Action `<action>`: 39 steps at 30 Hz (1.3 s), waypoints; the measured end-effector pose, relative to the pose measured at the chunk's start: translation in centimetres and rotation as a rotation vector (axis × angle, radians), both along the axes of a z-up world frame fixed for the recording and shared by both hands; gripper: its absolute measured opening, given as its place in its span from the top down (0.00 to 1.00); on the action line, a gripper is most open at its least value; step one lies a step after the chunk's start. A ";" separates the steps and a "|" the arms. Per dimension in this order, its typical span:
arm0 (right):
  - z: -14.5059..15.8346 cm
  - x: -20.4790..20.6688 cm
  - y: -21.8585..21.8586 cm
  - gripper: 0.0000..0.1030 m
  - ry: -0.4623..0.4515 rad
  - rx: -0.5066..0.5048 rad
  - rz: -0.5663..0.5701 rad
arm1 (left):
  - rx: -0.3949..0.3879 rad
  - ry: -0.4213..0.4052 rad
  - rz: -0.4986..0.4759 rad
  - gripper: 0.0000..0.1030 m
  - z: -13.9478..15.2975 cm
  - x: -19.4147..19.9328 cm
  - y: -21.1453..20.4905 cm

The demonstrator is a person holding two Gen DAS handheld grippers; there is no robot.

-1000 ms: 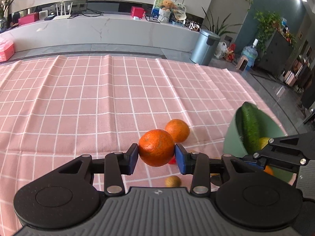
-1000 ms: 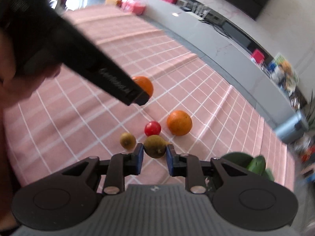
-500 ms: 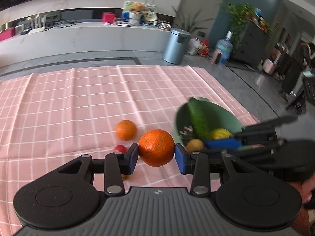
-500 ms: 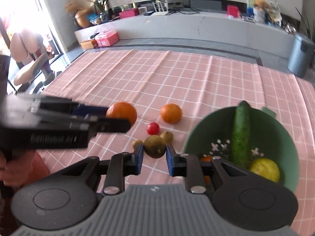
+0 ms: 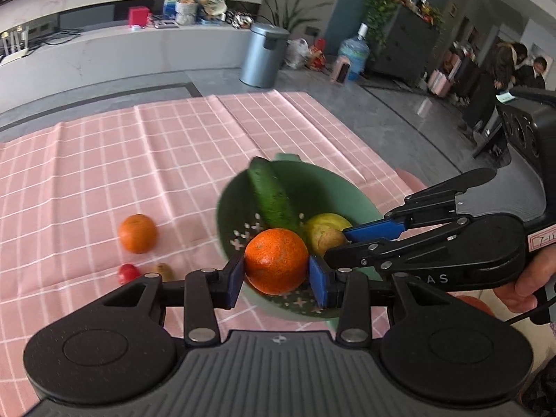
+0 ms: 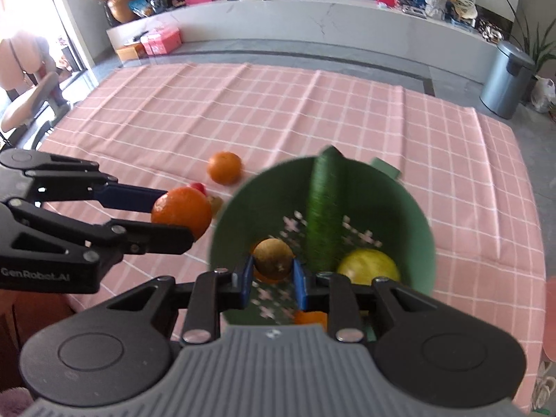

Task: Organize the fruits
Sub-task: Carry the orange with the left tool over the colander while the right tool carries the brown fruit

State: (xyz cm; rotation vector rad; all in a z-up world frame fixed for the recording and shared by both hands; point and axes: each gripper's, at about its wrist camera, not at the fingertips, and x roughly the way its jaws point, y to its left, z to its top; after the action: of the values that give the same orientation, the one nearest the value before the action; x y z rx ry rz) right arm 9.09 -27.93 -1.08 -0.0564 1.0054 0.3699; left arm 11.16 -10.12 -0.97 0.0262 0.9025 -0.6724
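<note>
The left claw [image 5: 276,274] is clenched on a bright, dimpled orange [image 5: 276,266], held over the near rim of the green bowl [image 5: 361,201]. The right claw [image 6: 272,279] grips a small, dull brown round fruit [image 6: 272,259] above the bowl's inside. In the bowl lie a dark cucumber [image 6: 325,215] and a yellow fruit [image 6: 368,266]. Left of the bowl, on the pink checked surface [image 6: 312,111], sit a second orange [image 6: 225,168], a small red fruit [image 5: 128,272] and a small brown one [image 5: 162,270].
</note>
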 end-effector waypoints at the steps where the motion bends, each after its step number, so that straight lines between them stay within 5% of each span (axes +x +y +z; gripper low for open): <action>1: -0.4 0.2 -0.3 0.80 0.007 0.000 -0.003 | 0.012 0.002 -0.010 0.56 -0.2 0.2 -0.6; 14: -4.4 1.2 -2.7 0.80 0.113 -0.084 0.003 | 0.131 0.065 -0.154 0.56 -3.9 0.8 -5.5; 34: -6.0 2.2 -2.8 0.80 0.161 -0.128 0.032 | 0.223 0.104 -0.179 0.55 -5.6 1.4 -7.3; 39: -5.7 2.0 -2.5 0.78 0.152 -0.150 0.032 | 0.213 0.079 -0.167 0.44 -5.2 1.3 -7.0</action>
State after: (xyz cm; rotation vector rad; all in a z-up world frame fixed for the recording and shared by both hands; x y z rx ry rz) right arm 11.11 -30.47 -6.76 -0.1816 1.1831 0.3309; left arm 12.42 -17.11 -6.16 0.2695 1.0531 -0.7330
